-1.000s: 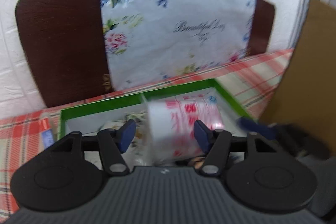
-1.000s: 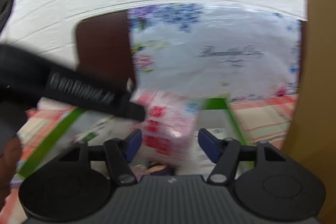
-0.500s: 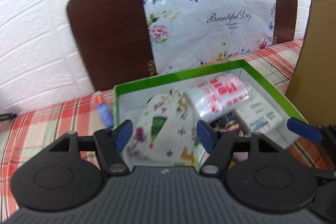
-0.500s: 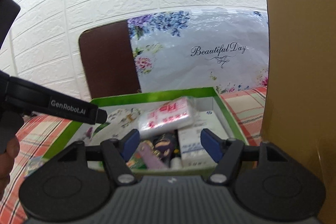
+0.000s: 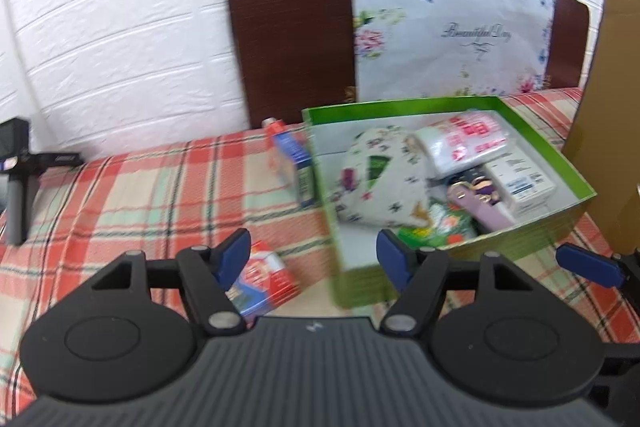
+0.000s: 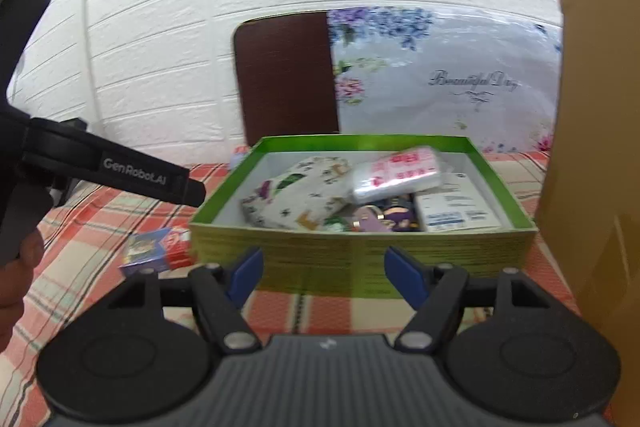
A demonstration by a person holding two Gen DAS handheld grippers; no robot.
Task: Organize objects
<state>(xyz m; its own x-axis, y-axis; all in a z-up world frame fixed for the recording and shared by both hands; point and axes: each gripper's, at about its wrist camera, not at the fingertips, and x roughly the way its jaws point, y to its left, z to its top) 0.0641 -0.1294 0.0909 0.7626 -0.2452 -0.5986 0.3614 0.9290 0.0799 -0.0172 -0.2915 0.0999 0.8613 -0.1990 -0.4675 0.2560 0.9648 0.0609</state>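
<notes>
A green box stands on the plaid cloth and holds a patterned tissue pack, a red-and-white clear pack, a white carton and purple trinkets. My left gripper hangs open in front of the box's near left corner, with nothing between its fingers. My right gripper is before the box's front wall; its jaws are opening and nothing is between them. A small red-and-blue box lies on the cloth by the left finger.
A blue tube box leans against the green box's left wall. A tall cardboard sheet stands close on the right. A brown headboard with a floral cloth backs onto the white wall. A black stand is far left. A person's hand holds the left gripper.
The red-and-white pack, between my left gripper's fingers a second ago, now lies in the green box. Both grippers have drawn back from the box, and the left view has swung left.
</notes>
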